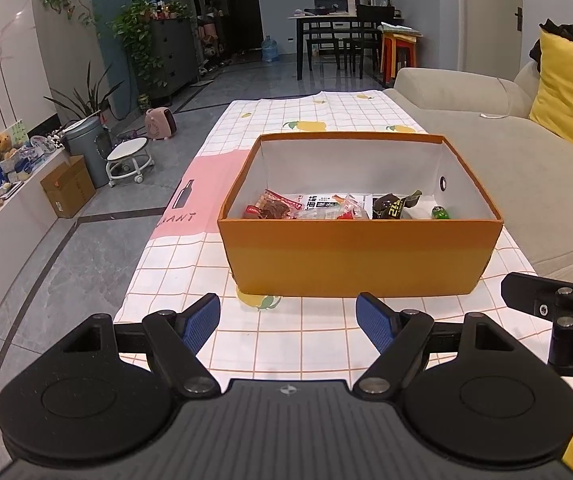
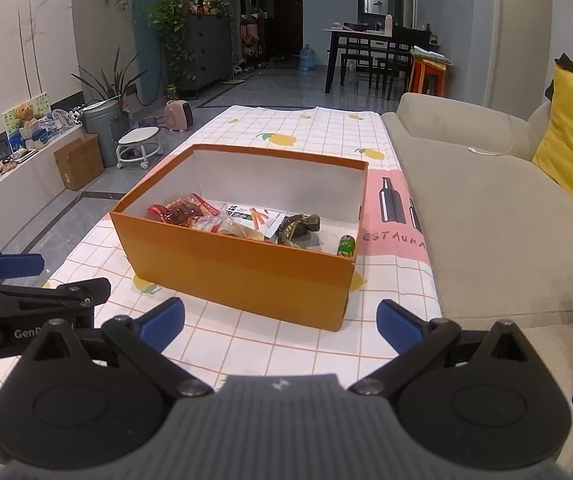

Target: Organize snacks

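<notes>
Snack packets [image 1: 326, 206] are gathered inside the open orange cardboard box [image 1: 358, 256] at frame centre; sorting seems finished. The left gripper [image 1: 288, 322] and right gripper [image 2: 280, 326] are held with jaws spread, empty; withdrawal is probably called for.

Left gripper [image 1: 288, 320]: matte black plastic body, ribbed centre plate with a small round cross-marked emblem.
Left housings: 2 round black discs flank the plate, each with a raised inner circle.
Left linkages: black bars joined by silver round pivot pins; triangular cut-outs in the outer arms.
Left fingertips [image 1: 202, 322]: 2 blue pads with a fine textured grid.
Right gripper [image 2: 280, 322]: same black build, grey-looking ribbed plate with a small emblem.
Right fingertips [image 2: 398, 326]: 2 smooth blue pads.
Marking: white letters "GenR" on the left gripper's black side, rest hidden.
Screws: small silver heads on the side brackets.
Clothing: striped light fabric at the lower corners of the right view.
</notes>
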`<state>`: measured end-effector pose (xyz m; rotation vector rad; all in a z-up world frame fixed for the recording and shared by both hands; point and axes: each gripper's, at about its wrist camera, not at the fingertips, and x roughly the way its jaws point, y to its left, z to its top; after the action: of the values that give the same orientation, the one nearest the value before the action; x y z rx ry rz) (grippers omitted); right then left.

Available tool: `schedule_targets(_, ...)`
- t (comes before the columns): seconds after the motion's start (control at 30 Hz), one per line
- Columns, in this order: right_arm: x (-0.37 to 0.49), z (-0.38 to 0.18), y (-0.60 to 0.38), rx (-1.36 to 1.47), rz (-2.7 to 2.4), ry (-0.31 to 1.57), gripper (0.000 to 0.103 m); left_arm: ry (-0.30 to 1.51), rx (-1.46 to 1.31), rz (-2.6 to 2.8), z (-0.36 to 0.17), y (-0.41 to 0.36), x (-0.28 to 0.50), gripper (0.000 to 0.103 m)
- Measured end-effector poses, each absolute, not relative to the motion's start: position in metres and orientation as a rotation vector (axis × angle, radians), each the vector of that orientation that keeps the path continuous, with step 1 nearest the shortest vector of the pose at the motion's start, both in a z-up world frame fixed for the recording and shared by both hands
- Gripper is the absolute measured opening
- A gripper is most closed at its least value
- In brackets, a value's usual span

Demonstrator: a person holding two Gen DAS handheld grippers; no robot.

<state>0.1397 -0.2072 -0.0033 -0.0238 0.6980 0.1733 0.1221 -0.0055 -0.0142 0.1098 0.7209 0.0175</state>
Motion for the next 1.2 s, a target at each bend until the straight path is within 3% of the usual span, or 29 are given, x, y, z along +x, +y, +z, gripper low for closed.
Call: schedule_targets(1.2,0.1398,-0.0048,-0.2043,-0.013,0.176,0.704,0.099,0.725,0.107,0.015,-0.0155,-0.0054,0.1228,0.091)
